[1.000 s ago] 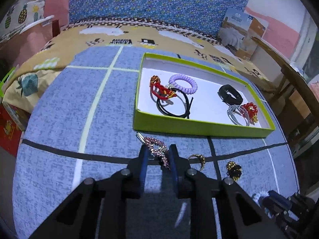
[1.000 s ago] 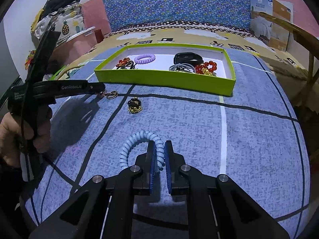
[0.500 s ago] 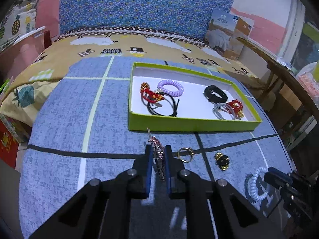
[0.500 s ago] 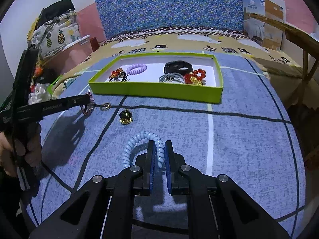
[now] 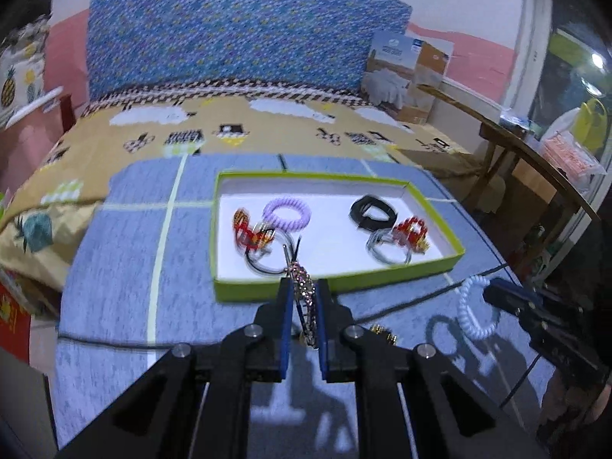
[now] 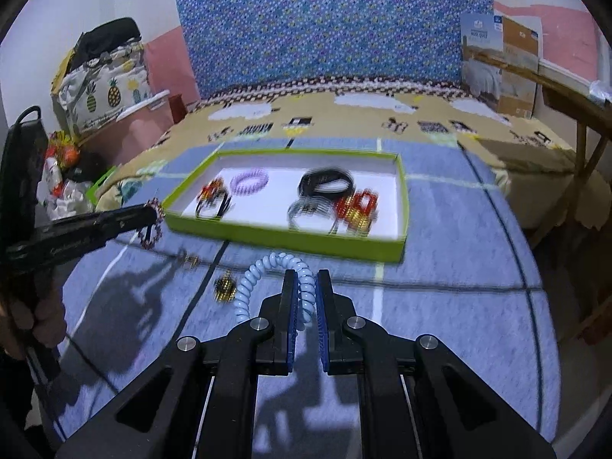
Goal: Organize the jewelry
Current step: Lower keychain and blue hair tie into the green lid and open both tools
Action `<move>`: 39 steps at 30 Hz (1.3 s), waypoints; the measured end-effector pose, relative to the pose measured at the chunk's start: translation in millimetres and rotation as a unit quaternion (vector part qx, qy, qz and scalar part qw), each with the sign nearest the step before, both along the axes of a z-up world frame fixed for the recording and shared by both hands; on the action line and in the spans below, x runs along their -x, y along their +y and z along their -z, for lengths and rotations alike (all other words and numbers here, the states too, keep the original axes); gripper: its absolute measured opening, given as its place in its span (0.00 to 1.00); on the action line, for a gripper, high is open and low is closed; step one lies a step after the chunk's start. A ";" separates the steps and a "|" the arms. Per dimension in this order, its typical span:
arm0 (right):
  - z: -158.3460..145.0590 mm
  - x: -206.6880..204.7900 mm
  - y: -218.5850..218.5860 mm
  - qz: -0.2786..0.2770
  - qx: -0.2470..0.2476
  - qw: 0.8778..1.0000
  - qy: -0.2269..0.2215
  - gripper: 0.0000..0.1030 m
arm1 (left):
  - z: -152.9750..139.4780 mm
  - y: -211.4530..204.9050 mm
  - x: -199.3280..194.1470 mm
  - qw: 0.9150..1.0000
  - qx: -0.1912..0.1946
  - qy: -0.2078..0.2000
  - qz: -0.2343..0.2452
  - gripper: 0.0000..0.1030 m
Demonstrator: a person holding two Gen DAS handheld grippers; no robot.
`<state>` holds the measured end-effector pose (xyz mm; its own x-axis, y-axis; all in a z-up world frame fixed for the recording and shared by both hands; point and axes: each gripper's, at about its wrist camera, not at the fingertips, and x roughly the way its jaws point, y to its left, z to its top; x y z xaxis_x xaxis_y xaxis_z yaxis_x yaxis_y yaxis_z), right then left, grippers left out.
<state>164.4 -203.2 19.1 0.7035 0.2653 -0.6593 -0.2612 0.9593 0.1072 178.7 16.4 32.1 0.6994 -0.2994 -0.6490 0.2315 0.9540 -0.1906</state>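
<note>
My left gripper is shut on a pink rhinestone hair clip and holds it above the mat, just before the near wall of the green tray. It also shows in the right wrist view. My right gripper is shut on a light blue spiral hair tie, lifted off the mat; it also shows in the left wrist view. The tray holds a purple spiral tie, a black band, red and gold pieces and rings.
A gold ring and a black-and-gold ornament lie on the blue mat in front of the tray. A wooden table stands at the right. Bags and boxes stand at the left.
Both grippers have risen and moved forward toward the tray. The left shut on the hair clip and lifted it; the right lifted the blue spiral tie off the mat.
</note>
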 end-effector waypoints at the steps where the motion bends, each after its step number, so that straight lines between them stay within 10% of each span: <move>1: -3.6 -7.4 -2.6 0.004 -0.003 1.000 -0.004 0.09 | -2.1 -2.2 -4.1 1.000 -0.001 -0.004 0.003 0.11; 22: 4.8 -160.5 -26.6 0.067 0.002 0.997 0.027 0.09 | 28.5 -51.3 -96.5 0.999 -0.025 0.023 0.039 0.11; 39: 31.9 -179.1 -25.4 0.059 0.019 0.996 0.058 0.14 | 41.9 -53.4 -103.8 0.998 -0.033 0.033 0.031 0.26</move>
<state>343.5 -228.6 -12.8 0.6473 0.1593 -0.7454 -0.1351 0.9864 0.0936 282.4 -37.0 -9.8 0.6358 -0.2962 -0.7128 0.2800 0.9490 -0.1447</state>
